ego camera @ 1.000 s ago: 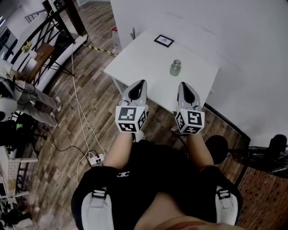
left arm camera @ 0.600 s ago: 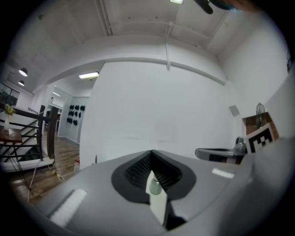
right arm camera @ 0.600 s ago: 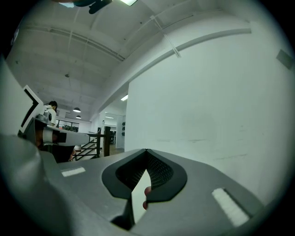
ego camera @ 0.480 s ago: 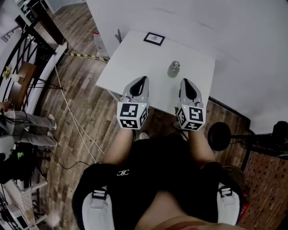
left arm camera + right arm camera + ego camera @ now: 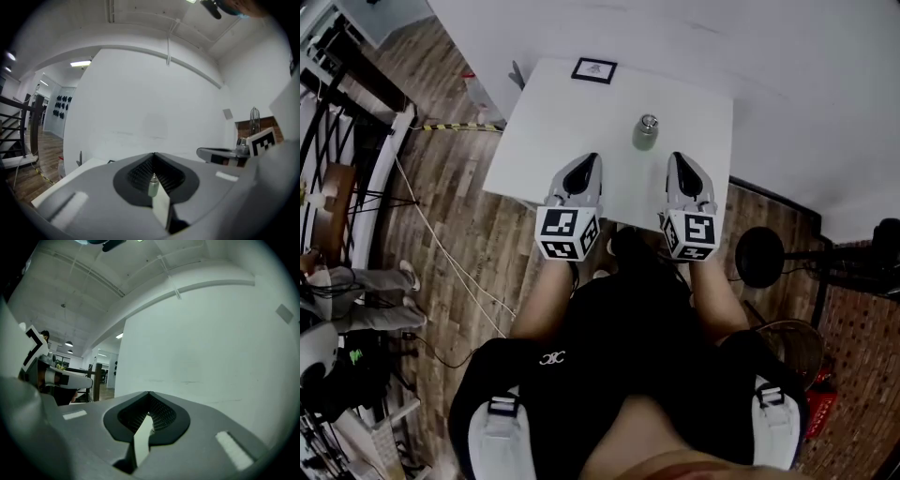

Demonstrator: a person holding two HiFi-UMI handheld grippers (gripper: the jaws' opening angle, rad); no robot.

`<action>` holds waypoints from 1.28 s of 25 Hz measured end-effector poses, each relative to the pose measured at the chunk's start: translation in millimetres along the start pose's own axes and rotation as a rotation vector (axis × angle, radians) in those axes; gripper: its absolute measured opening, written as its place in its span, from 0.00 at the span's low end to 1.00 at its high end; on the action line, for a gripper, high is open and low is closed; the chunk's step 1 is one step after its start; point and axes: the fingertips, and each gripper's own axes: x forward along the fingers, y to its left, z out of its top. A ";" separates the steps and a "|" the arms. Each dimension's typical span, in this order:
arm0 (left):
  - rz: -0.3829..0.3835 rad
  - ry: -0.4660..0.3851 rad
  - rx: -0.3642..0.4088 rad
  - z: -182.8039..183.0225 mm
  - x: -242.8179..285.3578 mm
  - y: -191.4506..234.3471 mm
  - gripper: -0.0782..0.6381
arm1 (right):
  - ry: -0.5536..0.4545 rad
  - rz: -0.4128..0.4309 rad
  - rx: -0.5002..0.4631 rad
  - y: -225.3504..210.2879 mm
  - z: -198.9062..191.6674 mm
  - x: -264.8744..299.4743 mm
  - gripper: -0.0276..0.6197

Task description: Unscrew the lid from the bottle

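A small greenish bottle [image 5: 645, 137] with a metal lid [image 5: 649, 121] stands upright on the white table [image 5: 572, 122], near its middle. My left gripper [image 5: 591, 157] hovers over the table's near edge, to the left of the bottle and short of it, jaws shut and empty. My right gripper [image 5: 676, 157] is level with it on the bottle's right, also shut on nothing. Neither touches the bottle. In the left gripper view the closed jaws [image 5: 153, 154] point at a white wall. The right gripper view shows its closed jaws [image 5: 149, 393] the same way.
A framed marker card [image 5: 593, 70] lies at the table's far edge. A black round stool [image 5: 759, 256] stands right of the table. Cables [image 5: 441, 248] run over the wood floor on the left, beside a dark railing [image 5: 337, 112]. A white wall backs the table.
Both grippers have moved forward from in front of the table to over its near edge, closer to the bottle. Their jaws stayed shut. The bottle has not moved on the table.
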 end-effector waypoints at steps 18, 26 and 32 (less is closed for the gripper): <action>-0.191 0.116 0.168 -80.0 97.4 -1.2 0.36 | 0.083 0.104 0.087 -22.2 -81.9 77.7 0.21; -0.309 0.217 0.242 -138.0 158.0 -4.3 0.52 | 0.232 0.117 0.103 -27.8 -140.0 127.8 0.37; -0.398 0.272 0.223 -179.4 196.8 -5.9 0.57 | 0.279 0.110 0.088 -28.2 -165.0 151.3 0.40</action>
